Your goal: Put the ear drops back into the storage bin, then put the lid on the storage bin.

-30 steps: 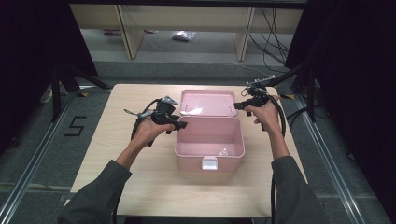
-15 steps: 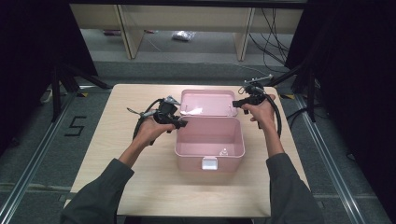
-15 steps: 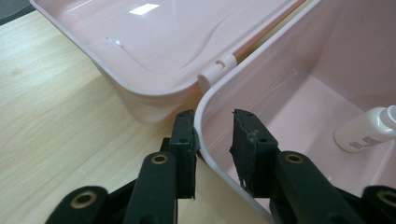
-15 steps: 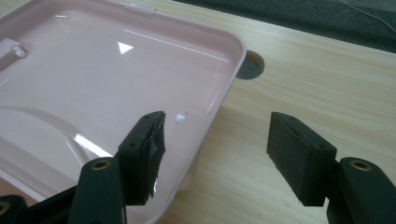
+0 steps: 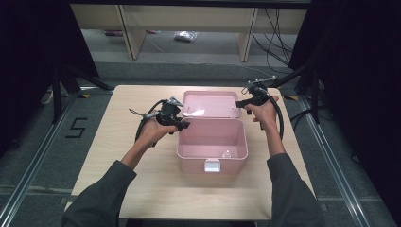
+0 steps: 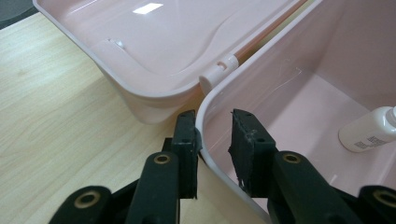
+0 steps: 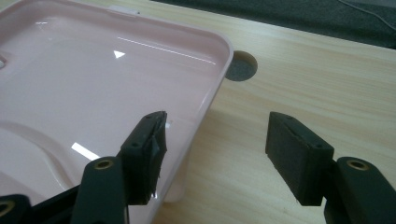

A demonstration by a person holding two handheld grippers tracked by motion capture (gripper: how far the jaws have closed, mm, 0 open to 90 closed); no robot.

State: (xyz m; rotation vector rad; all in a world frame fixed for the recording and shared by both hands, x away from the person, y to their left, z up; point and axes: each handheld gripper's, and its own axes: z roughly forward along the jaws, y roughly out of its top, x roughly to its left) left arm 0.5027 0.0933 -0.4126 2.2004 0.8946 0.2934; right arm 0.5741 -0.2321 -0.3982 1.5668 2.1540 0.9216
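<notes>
White bottle inside pink box (lid flat behind)

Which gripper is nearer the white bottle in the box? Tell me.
Left. The left gripper straddles the box wall beside the white bottle; the right gripper is at the open lid's edge.

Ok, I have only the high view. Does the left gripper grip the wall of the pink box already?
Observer: Not yet. The left gripper straddles the wall of the pink box, with a gap at the inner jaw.
Operator: What is the small thing inside?
Observer: A white bottle with a label, lying down.
Operator: And on the other side?
Observer: The right gripper is open, with the edge of the lid between its jaws.
</notes>
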